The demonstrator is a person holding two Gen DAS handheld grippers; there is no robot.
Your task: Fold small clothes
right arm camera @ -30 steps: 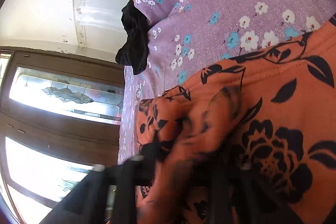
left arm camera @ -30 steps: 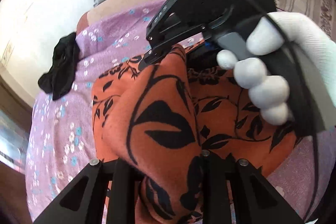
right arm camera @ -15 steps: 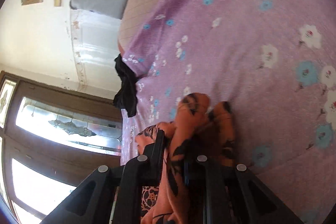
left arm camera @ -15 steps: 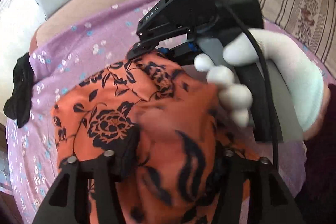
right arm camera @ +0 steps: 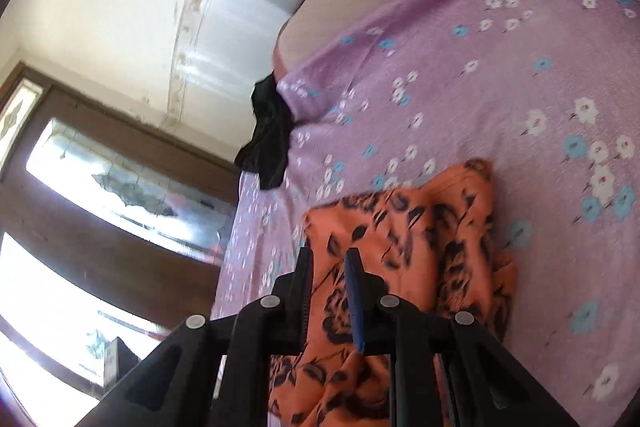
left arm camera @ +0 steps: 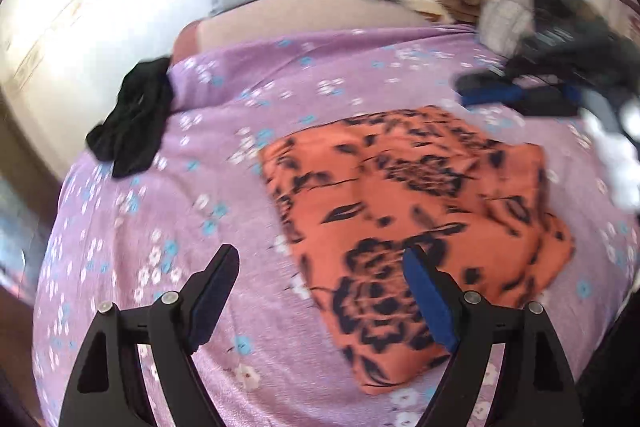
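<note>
We see the left gripper (left arm camera: 316,259) opening, empty, the right gripper (right arm camera: 328,259) narrow above the orange cloth (left arm camera: 408,211), black garment (left arm camera: 132,123) well apart on the sheet (left arm camera: 140,227).

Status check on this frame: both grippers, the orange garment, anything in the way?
Left gripper opening, nothing between its fingers. Right gripper narrow, apparently empty. Orange floral garment lies folded on purple bedsheet. Black cloth off at the edge, clear.
</note>
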